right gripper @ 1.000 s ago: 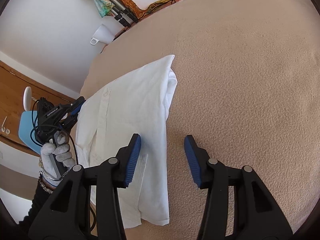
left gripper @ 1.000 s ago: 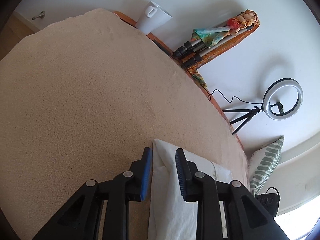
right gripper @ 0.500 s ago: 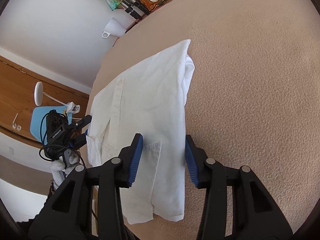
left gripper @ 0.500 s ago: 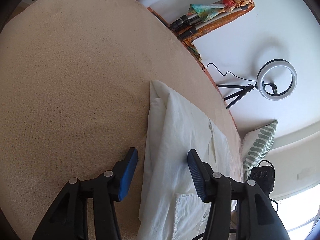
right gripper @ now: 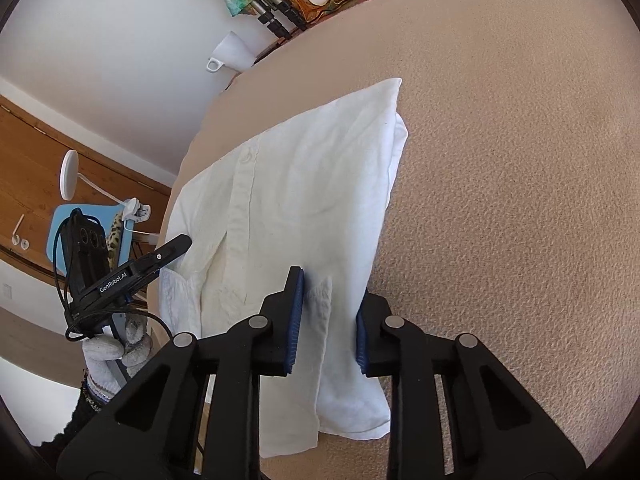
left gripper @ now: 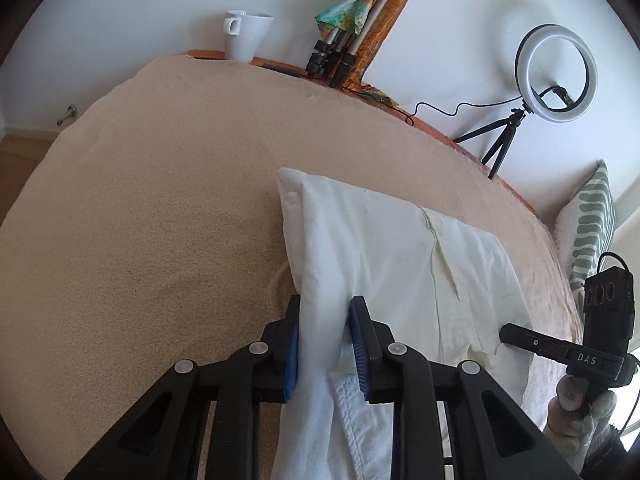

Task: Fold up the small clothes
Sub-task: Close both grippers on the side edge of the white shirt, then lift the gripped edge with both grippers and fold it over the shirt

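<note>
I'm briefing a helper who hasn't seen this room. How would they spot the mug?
Start from the beige cloth over the table. Follow its far edge to the white wall, left of the leaning tripods. The mug stands there: white, handled, upright, the only cup in view.

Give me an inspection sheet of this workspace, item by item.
Surface: beige blanket spread flat over the work area.
Job's things: white shirt, partly folded, lying on the blanket.
Clutter: white mug and folded tripod at the far edge.
Grippers: left gripper and right gripper each closing with a shirt edge between the jaws.
Cables: black cable running from the ring light.
Surroundings: white wall, striped cushion, blue chair.
</note>
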Tool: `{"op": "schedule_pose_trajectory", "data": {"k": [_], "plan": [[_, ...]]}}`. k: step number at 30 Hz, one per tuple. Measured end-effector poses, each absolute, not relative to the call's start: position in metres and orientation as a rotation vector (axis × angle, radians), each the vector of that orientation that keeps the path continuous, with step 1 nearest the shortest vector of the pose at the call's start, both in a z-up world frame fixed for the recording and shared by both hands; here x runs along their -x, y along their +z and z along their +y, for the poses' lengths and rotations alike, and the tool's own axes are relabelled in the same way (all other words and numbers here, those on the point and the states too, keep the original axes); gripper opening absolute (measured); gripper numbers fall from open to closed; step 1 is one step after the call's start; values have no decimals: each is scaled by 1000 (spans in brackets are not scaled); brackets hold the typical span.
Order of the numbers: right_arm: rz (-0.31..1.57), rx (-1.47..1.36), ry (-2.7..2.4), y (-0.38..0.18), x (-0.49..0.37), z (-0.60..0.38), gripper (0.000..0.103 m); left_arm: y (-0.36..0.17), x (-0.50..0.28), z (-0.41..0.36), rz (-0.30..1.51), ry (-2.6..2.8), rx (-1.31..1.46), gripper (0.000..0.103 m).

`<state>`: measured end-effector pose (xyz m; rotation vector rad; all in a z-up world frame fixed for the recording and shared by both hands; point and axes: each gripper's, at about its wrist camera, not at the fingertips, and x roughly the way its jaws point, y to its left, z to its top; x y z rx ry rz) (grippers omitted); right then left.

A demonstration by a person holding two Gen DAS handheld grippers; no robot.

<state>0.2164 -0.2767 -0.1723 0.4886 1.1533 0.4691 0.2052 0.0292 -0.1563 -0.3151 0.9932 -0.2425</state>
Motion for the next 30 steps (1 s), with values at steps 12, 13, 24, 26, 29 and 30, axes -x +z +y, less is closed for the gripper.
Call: {"op": "schedule_pose_trajectory", "data": {"k": [12,13,24,26,29,30], "plan": [[1067,-259,430,-141,-201,-253,16,-128,-180,3,870,-226,162,18],[1060,-247,430,-139,-199,-252,15,-126,-177,1,863,-230,159,18],[979,-197,425,-111,-174,-258,14,-89,-158,-27,774,-296,123,18],[964,-203,419,-105,-171,-264,14,-81,-157,-37,756,-313,110,18],[943,-214,409,-97,-166,-276,14,-73,-158,-52,739,-339,93,17],[935,-216,402,-94,-164,-279,14,-72,-159,-58,735,-349,88,18]]}}
